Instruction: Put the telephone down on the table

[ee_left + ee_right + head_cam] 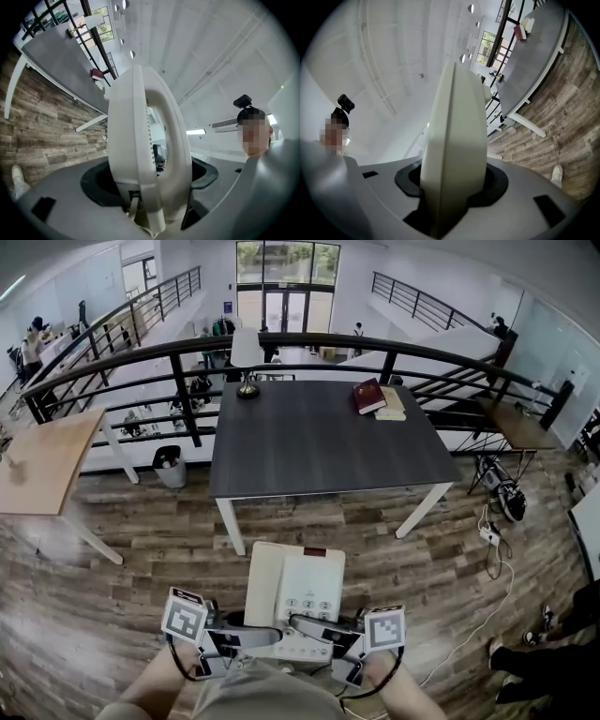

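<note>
With jaws of the left gripper (246, 640) and right gripper (330, 636) clamping its sides, the telephone (298, 592) points lengthwise at the bench (319, 442), well ahead.

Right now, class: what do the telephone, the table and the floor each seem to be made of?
The telephone: likely plastic, off-white, a smooth moulded shell. The table: dark grey matt top, perhaps laminate. The floor: wood or wood-look planks; grain and seams show.
</note>
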Demonstrator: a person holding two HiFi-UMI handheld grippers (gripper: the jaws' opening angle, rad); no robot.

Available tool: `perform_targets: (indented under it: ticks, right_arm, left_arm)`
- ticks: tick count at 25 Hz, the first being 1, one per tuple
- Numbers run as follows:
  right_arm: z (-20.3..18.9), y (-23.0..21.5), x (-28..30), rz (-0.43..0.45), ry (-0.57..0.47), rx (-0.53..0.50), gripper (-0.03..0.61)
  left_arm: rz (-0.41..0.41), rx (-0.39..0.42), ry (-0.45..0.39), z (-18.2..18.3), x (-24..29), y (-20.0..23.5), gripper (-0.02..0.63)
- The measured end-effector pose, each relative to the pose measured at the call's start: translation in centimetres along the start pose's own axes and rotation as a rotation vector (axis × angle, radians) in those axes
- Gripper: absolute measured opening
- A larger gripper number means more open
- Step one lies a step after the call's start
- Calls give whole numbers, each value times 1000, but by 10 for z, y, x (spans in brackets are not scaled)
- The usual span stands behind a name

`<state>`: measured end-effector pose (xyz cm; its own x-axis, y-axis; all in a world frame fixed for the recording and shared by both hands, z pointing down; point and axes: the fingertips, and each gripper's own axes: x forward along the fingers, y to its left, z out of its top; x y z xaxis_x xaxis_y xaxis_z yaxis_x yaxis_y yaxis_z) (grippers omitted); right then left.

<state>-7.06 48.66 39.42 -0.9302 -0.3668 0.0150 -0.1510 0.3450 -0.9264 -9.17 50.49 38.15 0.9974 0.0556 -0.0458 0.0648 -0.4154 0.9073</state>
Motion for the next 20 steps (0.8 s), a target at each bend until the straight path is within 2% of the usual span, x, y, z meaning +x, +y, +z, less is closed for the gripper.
perform_targets:
  ticks: [11, 20]
  right_arm:
    - [67, -56, 16, -10, 4, -14, 194]
    - [164, -116, 54, -28, -13, 9, 194]
  left_arm:
    - [-8, 4, -6, 65, 10, 60, 390]
    - [-23, -19, 3, 165, 8, 128, 390]
